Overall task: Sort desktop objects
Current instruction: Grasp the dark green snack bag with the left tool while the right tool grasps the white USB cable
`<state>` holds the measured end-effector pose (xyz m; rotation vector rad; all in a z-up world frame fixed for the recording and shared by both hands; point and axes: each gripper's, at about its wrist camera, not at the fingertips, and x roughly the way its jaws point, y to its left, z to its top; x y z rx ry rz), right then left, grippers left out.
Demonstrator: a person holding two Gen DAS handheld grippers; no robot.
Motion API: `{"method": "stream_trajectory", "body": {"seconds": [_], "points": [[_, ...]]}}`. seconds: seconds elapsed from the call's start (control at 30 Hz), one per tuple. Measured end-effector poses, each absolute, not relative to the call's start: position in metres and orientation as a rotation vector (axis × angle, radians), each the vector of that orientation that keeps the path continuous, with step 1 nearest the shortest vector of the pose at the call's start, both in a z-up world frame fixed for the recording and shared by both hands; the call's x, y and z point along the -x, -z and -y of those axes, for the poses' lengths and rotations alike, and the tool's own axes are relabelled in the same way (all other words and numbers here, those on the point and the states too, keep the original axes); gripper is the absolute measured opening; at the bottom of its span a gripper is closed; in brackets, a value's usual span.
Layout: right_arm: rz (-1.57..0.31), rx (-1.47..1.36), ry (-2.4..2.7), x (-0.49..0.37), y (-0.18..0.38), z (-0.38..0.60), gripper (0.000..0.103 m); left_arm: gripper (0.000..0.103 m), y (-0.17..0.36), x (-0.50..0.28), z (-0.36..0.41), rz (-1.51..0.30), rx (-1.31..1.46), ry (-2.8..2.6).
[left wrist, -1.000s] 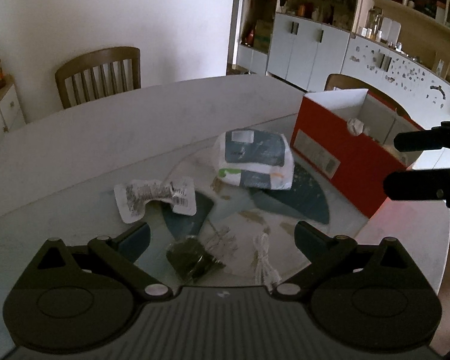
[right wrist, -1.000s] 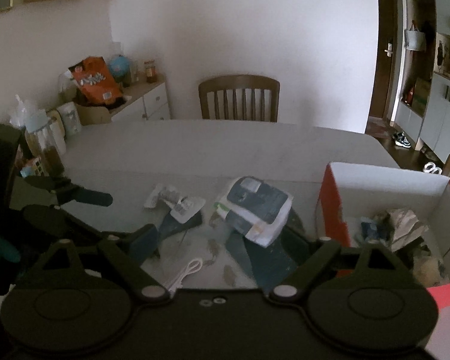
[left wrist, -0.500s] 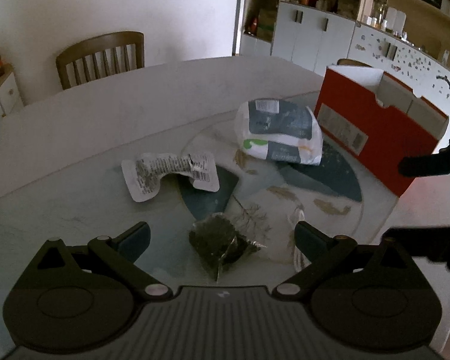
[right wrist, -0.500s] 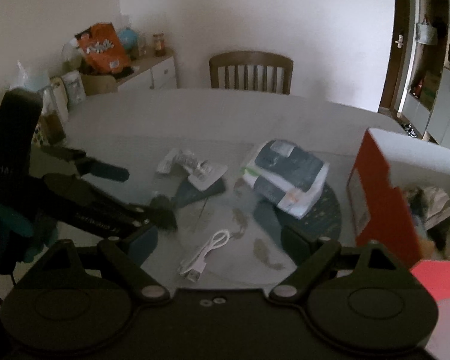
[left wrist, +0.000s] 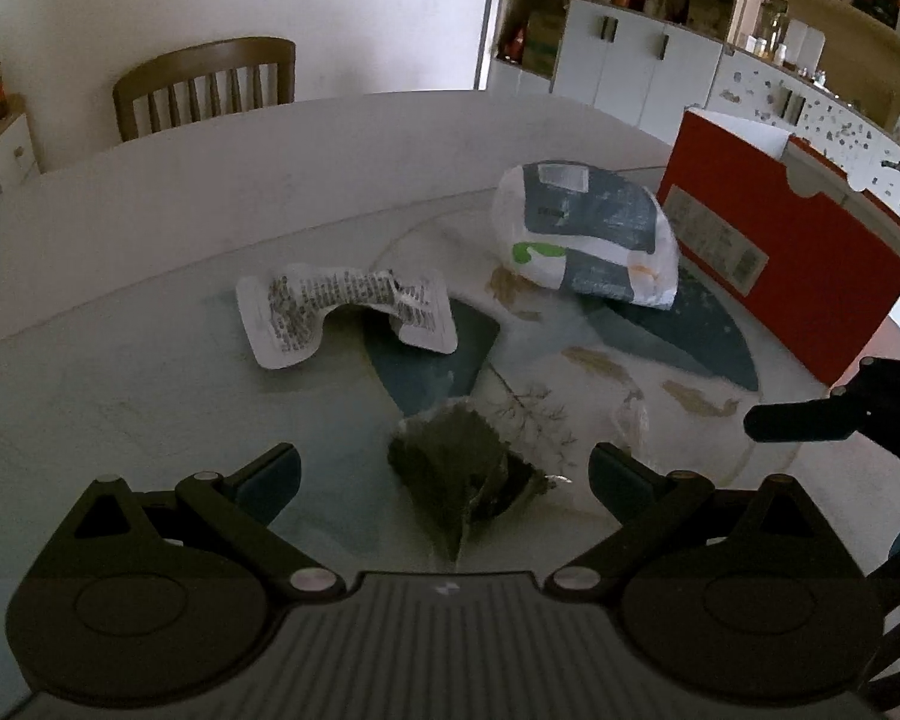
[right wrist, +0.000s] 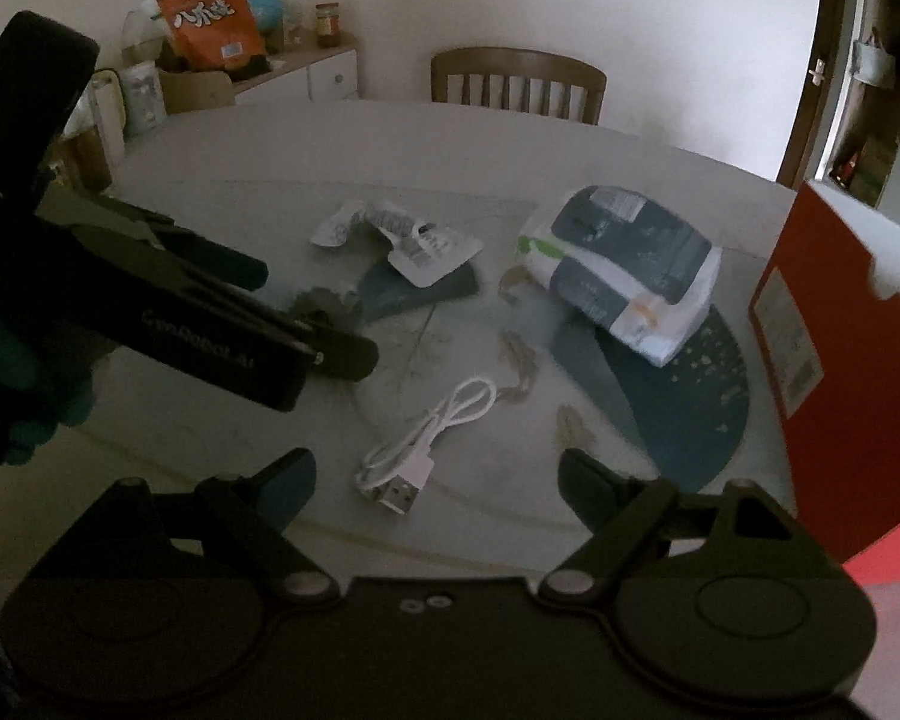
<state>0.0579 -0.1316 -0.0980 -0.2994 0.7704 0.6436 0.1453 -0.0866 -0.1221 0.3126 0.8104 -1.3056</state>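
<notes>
Left wrist view: the left gripper (left wrist: 444,468) hangs with jaws spread wide over a dark crumpled wrapper (left wrist: 459,468) that lies between the fingertips, untouched, on the table (left wrist: 150,192). Beyond it lies a curled white printed packet (left wrist: 342,312), then a white and grey pouch (left wrist: 588,234) just beside the red box (left wrist: 780,264). From the right wrist, the right gripper (right wrist: 438,477) is likewise spread, nothing pinched, with a coiled white USB cable (right wrist: 426,441) on the table ahead of its fingertips. A wooden chair (right wrist: 516,81) stands at the far edge.
</notes>
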Motion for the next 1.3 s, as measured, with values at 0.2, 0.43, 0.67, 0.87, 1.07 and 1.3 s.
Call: {"method": "stream_trajectory", "body": {"seconds": [0.2, 0.43, 0.67, 0.87, 1.07, 1.3], "points": [[-0.782, 0.297, -0.625, -0.061, 0.109, 0.124, 0.073, 0.102, 0.128, -0.146, 0.087, -0.819, -0.312, 1.304], [-0.782, 0.275, -0.561, -0.074, 0.108, 0.142, 0.066, 0.102, 0.128, -0.143, 0.089, -0.803, -0.311, 1.316], [-0.769, 0.263, -0.559, -0.085, 0.11, 0.144, 0.057, 0.102, 0.13, -0.137, 0.093, -0.784, -0.322, 1.311], [-0.748, 0.257, -0.561, -0.086, 0.111, 0.139, 0.049, 0.101, 0.13, -0.139, 0.093, -0.777, -0.311, 1.297], [-0.734, 0.269, -0.552, -0.086, 0.11, 0.14, 0.026, 0.084, 0.128, -0.136, 0.093, -0.748, -0.328, 1.311], [-0.745, 0.263, -0.513, -0.091, 0.109, 0.145, 0.021, 0.068, 0.126, -0.132, 0.092, -0.735, -0.337, 1.306]]}}
